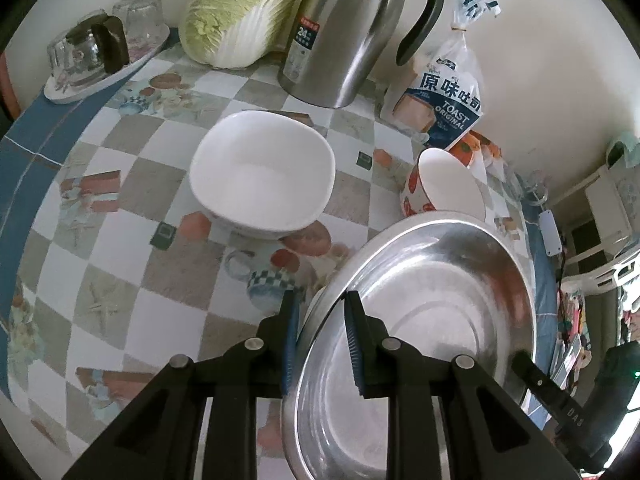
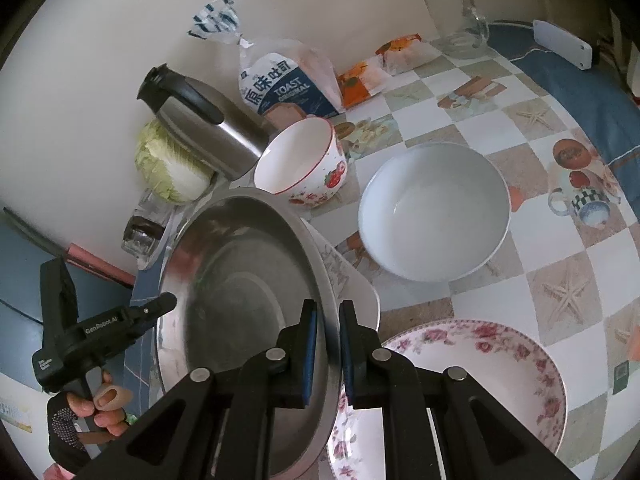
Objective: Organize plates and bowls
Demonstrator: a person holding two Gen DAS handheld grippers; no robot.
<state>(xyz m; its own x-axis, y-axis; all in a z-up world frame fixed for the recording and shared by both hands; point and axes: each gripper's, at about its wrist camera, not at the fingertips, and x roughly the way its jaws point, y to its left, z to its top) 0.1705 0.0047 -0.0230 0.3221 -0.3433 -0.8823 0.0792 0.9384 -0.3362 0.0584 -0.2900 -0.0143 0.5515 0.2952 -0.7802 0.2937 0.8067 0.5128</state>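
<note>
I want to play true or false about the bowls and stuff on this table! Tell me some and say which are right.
1. Both hand-held grippers, left and right, pinch the rim of the steel basin. True.
2. The white bowl is full of soup. False: it is empty.
3. The strawberry bowl stands beside the steel kettle. True.
4. The toast bag lies inside the steel basin. False: it stands by the wall.
5. The flowered plate has pink blossoms on its rim. True.
</note>
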